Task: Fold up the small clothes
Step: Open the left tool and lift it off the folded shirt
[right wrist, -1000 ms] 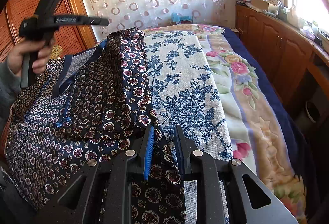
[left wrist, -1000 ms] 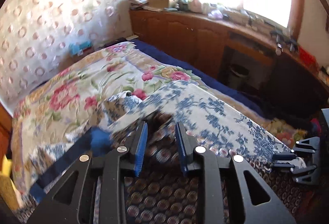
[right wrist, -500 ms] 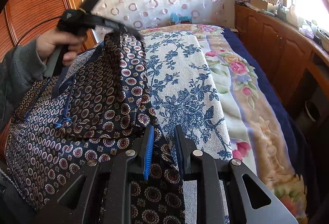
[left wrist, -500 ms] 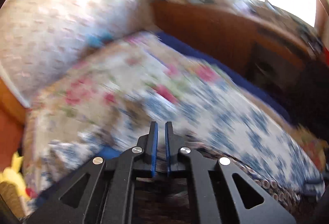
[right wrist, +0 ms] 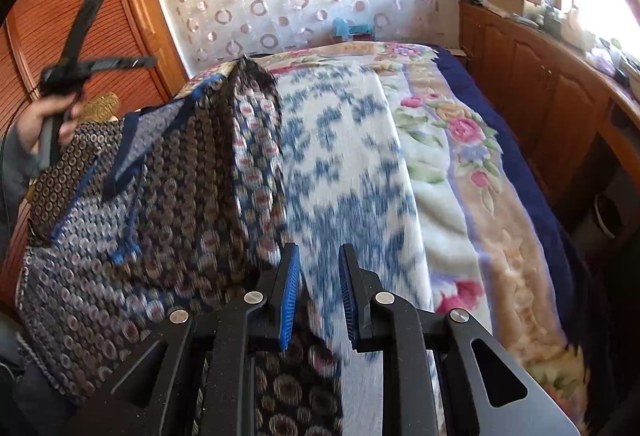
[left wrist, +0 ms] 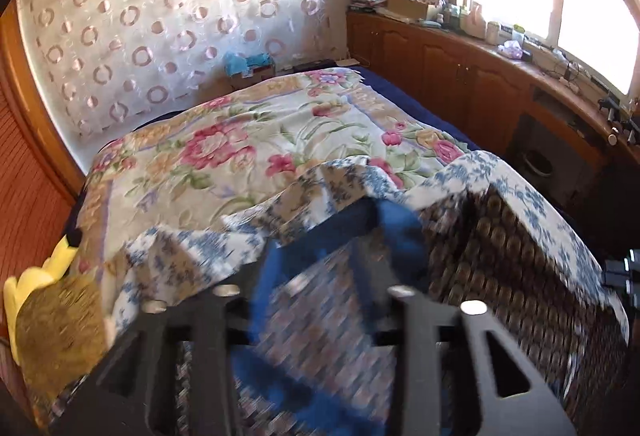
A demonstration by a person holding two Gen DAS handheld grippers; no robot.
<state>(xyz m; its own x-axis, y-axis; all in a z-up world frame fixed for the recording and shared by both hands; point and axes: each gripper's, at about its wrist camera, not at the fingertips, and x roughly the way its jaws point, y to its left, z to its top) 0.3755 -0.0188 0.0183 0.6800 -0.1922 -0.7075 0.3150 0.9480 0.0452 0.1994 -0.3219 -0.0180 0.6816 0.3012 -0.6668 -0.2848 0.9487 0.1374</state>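
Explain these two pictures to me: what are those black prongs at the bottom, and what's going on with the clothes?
No robot here: a person holds a two-finger gripper in each hand, each with a camera looking along its fingers. One picture is from the left gripper, the other from the right gripper, which also catches the person's left hand holding the other tool up. On the bed lies a blue-and-white cloth, and on it a dark patterned garment, partly heaped up. Both grippers are open; neither holds anything.
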